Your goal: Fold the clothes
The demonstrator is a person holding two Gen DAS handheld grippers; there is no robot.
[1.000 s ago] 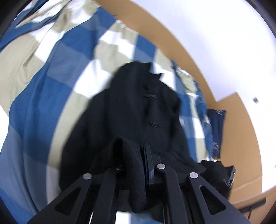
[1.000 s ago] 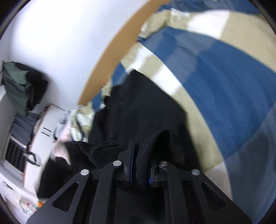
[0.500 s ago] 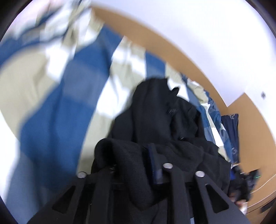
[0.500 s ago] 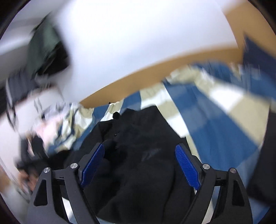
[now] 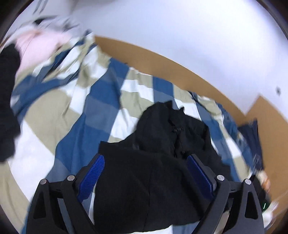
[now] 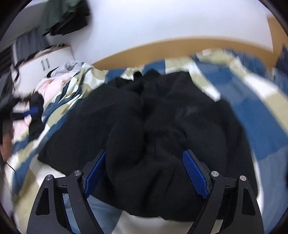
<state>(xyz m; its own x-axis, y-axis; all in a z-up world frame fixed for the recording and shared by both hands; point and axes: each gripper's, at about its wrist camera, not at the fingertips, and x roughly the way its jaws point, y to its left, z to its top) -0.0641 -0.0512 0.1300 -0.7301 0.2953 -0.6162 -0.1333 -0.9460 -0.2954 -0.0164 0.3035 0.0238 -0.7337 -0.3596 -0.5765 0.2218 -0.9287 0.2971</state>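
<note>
A black fleece jacket lies bunched on a bed with a blue, white and beige checked cover. My left gripper is open above the jacket's near half, its blue pads spread wide with no cloth pinched. In the right wrist view the same jacket fills the middle, folded over itself with a thick roll near the front. My right gripper is open too, its blue pads standing on either side of that roll.
A wooden bed frame runs along a white wall behind the bed. Pink and black garments are heaped at the far left. A white cabinet and hanging dark clothes stand at the left. A dark blue cloth lies at the right.
Both grippers held folds of the black jacket a second ago. The right let go first, then the left. Both have pulled back and the jacket now lies folded on the bed.
</note>
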